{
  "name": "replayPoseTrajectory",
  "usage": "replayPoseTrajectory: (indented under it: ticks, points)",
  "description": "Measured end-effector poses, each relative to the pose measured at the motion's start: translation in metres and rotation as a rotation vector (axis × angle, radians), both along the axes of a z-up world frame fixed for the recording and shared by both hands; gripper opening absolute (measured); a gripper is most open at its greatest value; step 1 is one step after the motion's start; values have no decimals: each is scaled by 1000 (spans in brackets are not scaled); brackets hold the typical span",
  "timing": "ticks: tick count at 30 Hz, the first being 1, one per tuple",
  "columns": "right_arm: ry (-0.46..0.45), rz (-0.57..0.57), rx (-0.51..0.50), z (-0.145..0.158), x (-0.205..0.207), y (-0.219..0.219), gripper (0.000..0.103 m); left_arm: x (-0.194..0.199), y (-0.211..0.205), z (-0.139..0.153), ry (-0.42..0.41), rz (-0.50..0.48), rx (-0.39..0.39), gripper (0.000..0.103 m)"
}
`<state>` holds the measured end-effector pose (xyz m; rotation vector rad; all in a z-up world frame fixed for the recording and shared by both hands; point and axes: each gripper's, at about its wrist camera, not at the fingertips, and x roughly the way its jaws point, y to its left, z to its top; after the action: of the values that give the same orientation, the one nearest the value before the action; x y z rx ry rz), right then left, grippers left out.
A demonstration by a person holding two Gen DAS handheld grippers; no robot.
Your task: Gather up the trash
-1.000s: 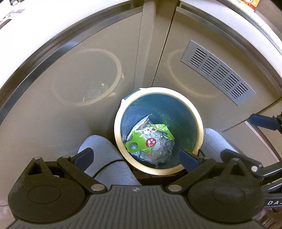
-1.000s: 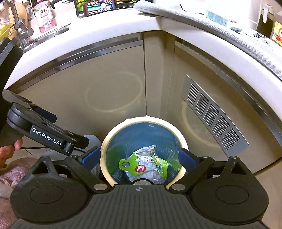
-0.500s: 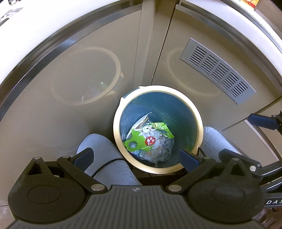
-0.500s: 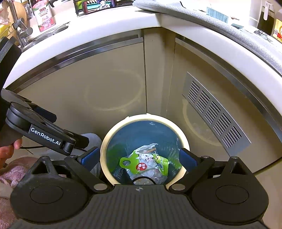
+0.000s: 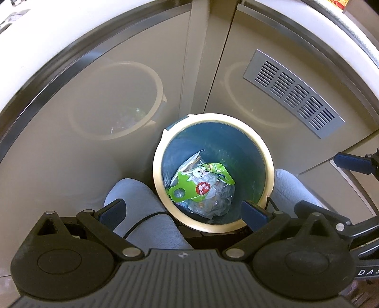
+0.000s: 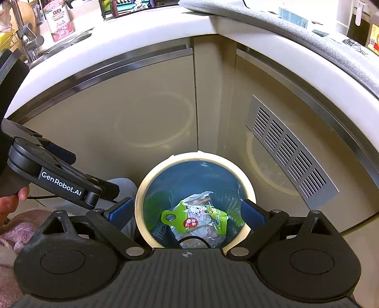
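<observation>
While poised above the trash bin [image 5: 265, 151], both claws spread wide and hold nothing: left gripper [image 5: 182, 213] with blue pads either side of the bin's cream rim, right gripper [image 6: 187, 213] likewise straddling it from a slightly different angle. Down at the bottom of the blue interior, a green snack wrapper [image 5: 196, 184] with a red round label, lying on crumpled clear plastic [image 5: 218, 201]. Same wrapper [image 6: 189, 218] seen from the right wrist view, close to the near wall of the bin [image 6: 139, 201]. Bin standing on the floor in the inner corner of beige cabinet doors [image 5: 83, 118], touching or just beside them, cannot tell which. On the right-hand door, a grey slotted vent grille [image 5: 293, 92]. Above, a white countertop edge [image 6: 118, 49] with a pink-labelled pouch [image 6: 59, 19] and a faucet [image 6: 26, 40] near the sink. Beside the bin, grey-clad knees [image 5: 142, 213].
</observation>
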<state>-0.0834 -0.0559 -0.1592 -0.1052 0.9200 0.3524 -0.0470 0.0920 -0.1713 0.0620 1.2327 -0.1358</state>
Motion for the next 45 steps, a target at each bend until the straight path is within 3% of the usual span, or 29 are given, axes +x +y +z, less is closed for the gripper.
replayPoseTrajectory:
  ticks: [8, 30, 38, 45]
  points:
    - [-70, -26, -7, 10, -3, -6, 97, 1, 0, 4, -10, 5, 10, 103]
    - [-208, -133, 86, 61, 15, -56, 97, 1, -9, 15, -53, -40, 83, 103]
    - [-315, -194, 122, 91, 32, -78, 99, 2, -11, 22, -63, -42, 99, 103]
    - [-419, -243, 94, 109, 60, -95, 103, 6, -15, 30, -67, -33, 107, 103]
